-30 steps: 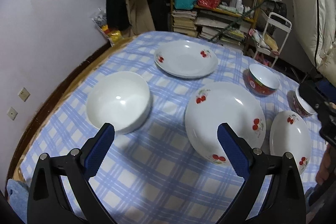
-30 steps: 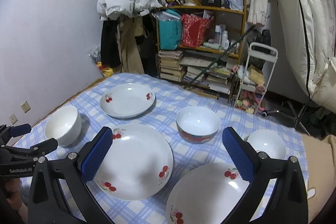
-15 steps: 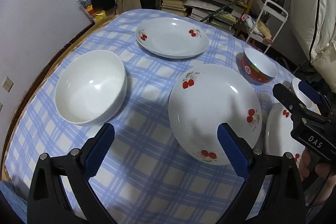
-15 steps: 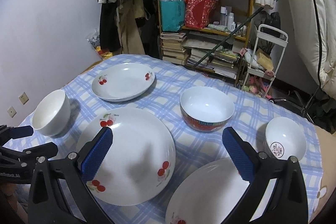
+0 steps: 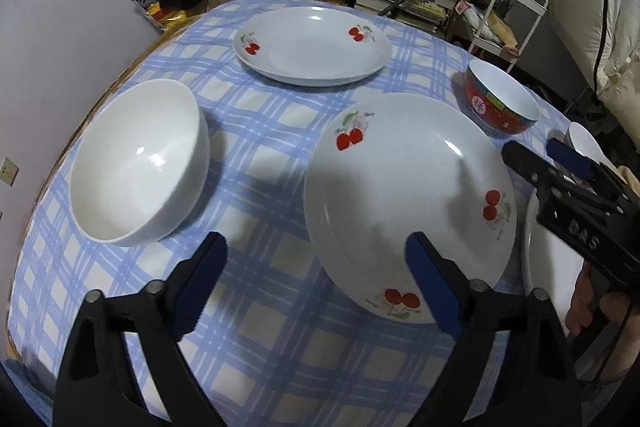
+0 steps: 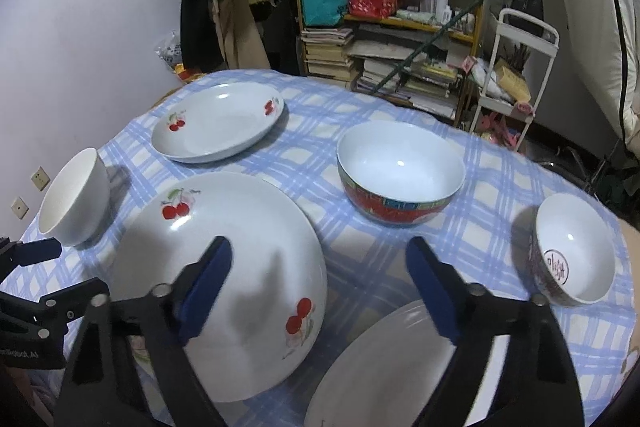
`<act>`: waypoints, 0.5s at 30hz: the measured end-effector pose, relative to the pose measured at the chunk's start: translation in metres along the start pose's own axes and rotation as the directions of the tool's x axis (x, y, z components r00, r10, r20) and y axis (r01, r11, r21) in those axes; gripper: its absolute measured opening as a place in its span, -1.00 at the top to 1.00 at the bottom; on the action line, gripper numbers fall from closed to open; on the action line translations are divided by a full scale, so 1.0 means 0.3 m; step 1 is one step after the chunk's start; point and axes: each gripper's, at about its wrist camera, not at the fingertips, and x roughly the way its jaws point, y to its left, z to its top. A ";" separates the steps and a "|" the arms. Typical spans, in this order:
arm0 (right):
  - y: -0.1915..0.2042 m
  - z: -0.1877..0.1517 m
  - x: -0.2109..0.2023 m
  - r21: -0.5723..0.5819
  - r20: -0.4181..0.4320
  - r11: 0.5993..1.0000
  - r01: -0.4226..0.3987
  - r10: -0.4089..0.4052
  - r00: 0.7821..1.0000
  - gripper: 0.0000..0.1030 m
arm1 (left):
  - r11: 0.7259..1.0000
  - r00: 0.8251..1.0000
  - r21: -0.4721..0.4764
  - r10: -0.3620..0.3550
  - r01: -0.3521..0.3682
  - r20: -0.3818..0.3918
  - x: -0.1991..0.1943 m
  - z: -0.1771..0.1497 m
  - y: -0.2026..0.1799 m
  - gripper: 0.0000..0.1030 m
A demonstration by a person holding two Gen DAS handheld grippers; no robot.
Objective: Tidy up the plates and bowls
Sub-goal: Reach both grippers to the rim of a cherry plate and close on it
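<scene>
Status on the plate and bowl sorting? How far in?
Nothing is stacked yet: three cherry plates, near, far and front, plus the white bowl, red bowl and small bowl all sit apart on the checked tablecloth. Nothing is in hand: the left claw and right claw are open with jaws just narrowing. All stacking remains.

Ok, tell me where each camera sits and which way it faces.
Left wrist: on the left gripper, angled down at the white bowl and big plate; own fingers, right gripper and a hand show.
Right wrist: on the right gripper, facing the table and shelf; own fingers and left gripper show.
Shared: all of that crockery, plus the red bowl.
</scene>
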 end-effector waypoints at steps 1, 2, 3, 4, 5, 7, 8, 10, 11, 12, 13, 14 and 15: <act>-0.004 -0.002 0.007 0.006 -0.007 1.000 -0.006 0.006 1.000 -0.48 | 1.000 1.000 0.006 0.003 -0.003 -0.001 0.007 0.000 -0.002 -0.68; -0.009 -0.003 0.017 0.014 -0.018 1.000 -0.020 0.020 1.000 -0.45 | 1.000 1.000 0.015 0.014 -0.014 -0.007 0.017 -0.001 -0.007 -0.63; -0.010 -0.005 0.023 0.017 -0.026 0.999 -0.028 0.028 0.999 -0.43 | 1.000 1.000 0.020 0.018 -0.018 -0.008 0.024 -0.002 -0.010 -0.58; -0.011 -0.006 0.028 0.017 -0.032 0.999 -0.031 0.031 0.999 -0.31 | 0.999 1.000 0.024 0.021 -0.021 -0.011 0.030 -0.004 -0.011 -0.49; -0.010 -0.008 0.035 0.014 -0.041 0.999 -0.031 0.032 0.999 -0.18 | 0.999 1.000 0.026 0.025 -0.025 -0.018 0.039 -0.004 -0.011 -0.46; -0.007 -0.012 0.051 0.007 -0.057 0.999 -0.031 0.032 0.998 -0.07 | 0.999 0.999 0.023 0.028 -0.028 -0.028 0.054 -0.004 -0.008 -0.39; -0.006 -0.014 0.056 0.008 -0.060 1.000 -0.030 0.030 0.998 0.02 | 0.999 0.999 0.018 0.029 -0.029 -0.034 0.061 -0.003 -0.004 -0.35; -0.006 -0.020 0.065 0.017 -0.062 1.000 -0.021 0.022 0.998 0.17 | 1.000 0.999 0.009 0.029 -0.029 -0.039 0.071 -0.001 0.001 -0.28; -0.009 -0.023 0.069 0.025 -0.063 1.000 -0.014 0.016 0.998 0.23 | 1.000 0.999 0.001 0.027 -0.027 -0.043 0.076 0.000 0.008 -0.20; -0.011 -0.027 0.072 0.035 -0.064 0.999 -0.011 0.013 0.998 0.25 | 1.000 0.998 -0.013 0.019 -0.020 -0.051 0.083 0.001 0.017 -0.13; -0.012 -0.029 0.074 0.040 -0.065 0.999 -0.013 0.015 0.998 0.30 | 1.000 0.998 -0.029 0.010 -0.012 -0.062 0.089 0.001 0.026 0.03; -0.013 -0.032 0.077 0.042 -0.067 0.999 -0.015 0.018 0.998 0.37 | 0.999 0.997 -0.043 0.002 -0.005 -0.073 0.095 0.002 0.032 0.14; -0.012 -0.034 0.083 0.041 -0.074 0.999 -0.016 0.019 0.997 0.42 | 0.998 0.997 -0.058 -0.008 0.003 -0.083 0.102 0.002 0.040 0.16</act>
